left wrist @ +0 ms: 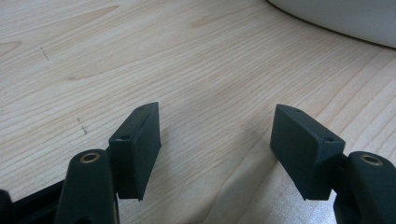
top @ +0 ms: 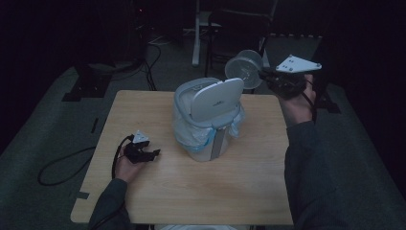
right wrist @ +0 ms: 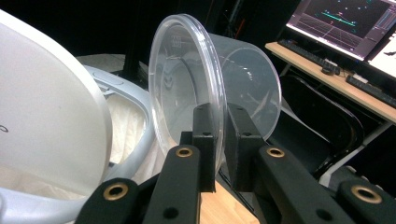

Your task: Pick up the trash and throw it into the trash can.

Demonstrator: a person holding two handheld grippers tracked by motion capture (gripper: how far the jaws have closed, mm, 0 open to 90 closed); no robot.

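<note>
L tool (top: pixel 154 154) open, resting low; R tool (top: pixel 262 74) raised, jaws clamped shut.

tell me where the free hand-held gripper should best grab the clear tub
Probably the rim of the clear tub, away from the right hand-held gripper pinching it: that thin wall lip suits narrow jaws. The left hand-held gripper, open, would come from the bin side.

Dark grey sleeves, black gripper (left wrist: pixel 217 149) bodies, brass-ringed screw holes, grey three-cornered top plates, black cables

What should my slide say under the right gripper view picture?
Right gripper pinching a clear plastic tub by its rim beside the open bin.
</note>
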